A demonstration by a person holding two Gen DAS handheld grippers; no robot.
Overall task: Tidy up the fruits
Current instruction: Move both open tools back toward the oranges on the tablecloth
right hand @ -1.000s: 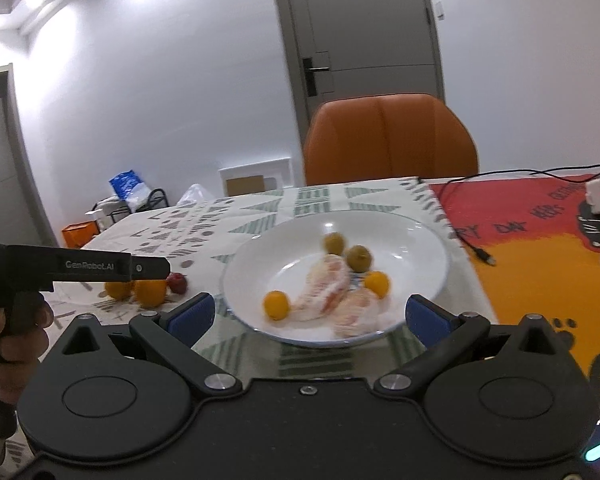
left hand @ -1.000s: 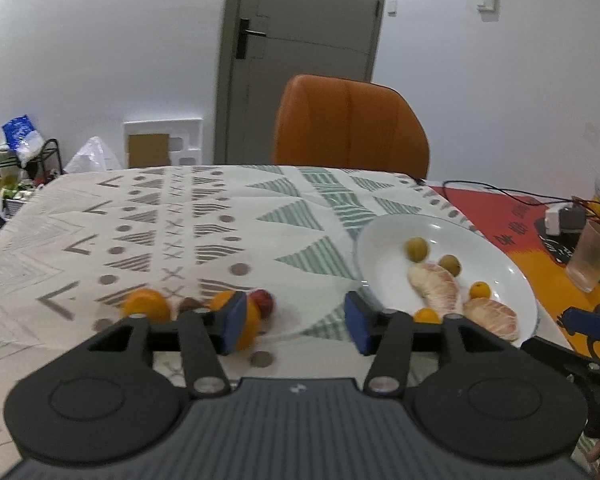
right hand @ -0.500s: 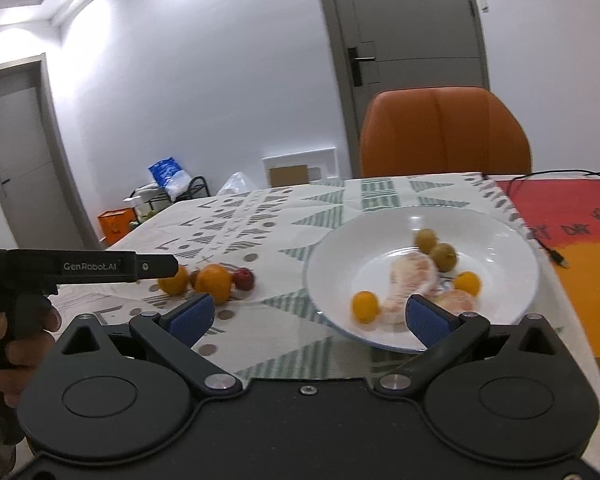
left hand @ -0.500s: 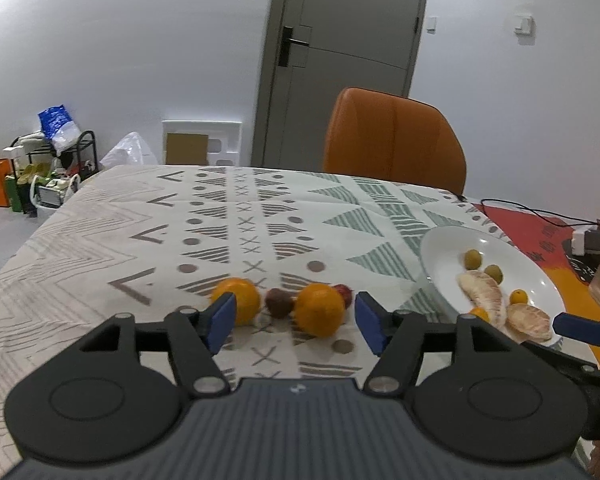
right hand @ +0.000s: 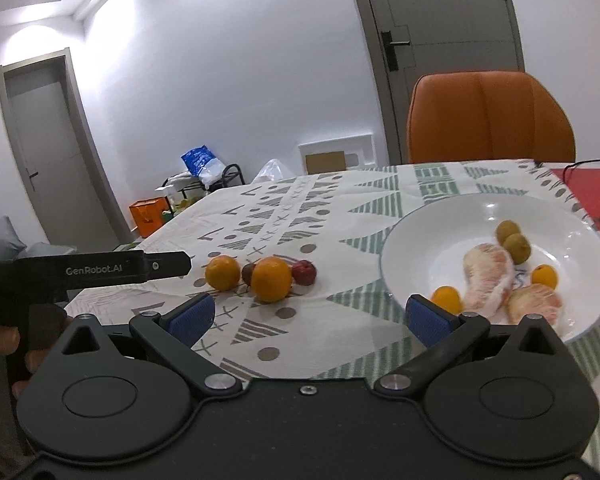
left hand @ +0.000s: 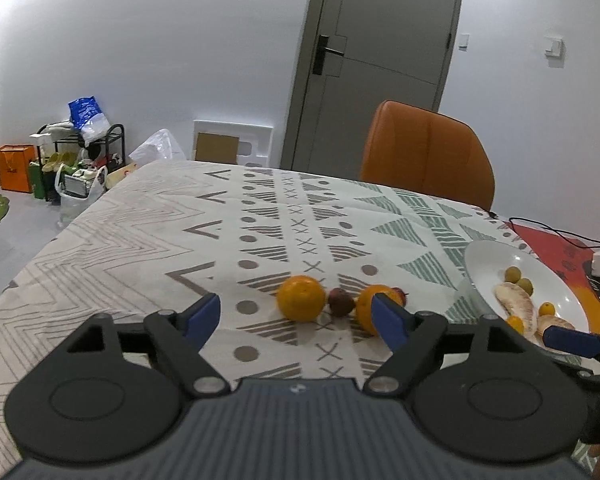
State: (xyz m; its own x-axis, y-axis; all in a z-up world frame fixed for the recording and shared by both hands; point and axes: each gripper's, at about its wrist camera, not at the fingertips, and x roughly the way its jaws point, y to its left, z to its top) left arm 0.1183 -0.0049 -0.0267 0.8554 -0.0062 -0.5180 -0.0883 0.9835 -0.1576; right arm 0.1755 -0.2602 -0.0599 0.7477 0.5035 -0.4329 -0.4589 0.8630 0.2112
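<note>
Hovering above the patterned tablecloth (left hand: 148,232), left gripper (left hand: 296,320) marked "GenRobot.AI", jaws just widening, nothing gripped, right gripper (right hand: 308,316) likewise spread and unladen, two round oranges (right hand: 271,279) and small dark red fruits (right hand: 303,272) clustered on cloth, white ceramic plate (right hand: 420,240) holding peeled citrus segments (right hand: 488,280).

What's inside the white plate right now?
The plate holds two peeled citrus pieces, two greenish fruits and two small orange ones. The right gripper's finger hides part of its near rim.
</note>
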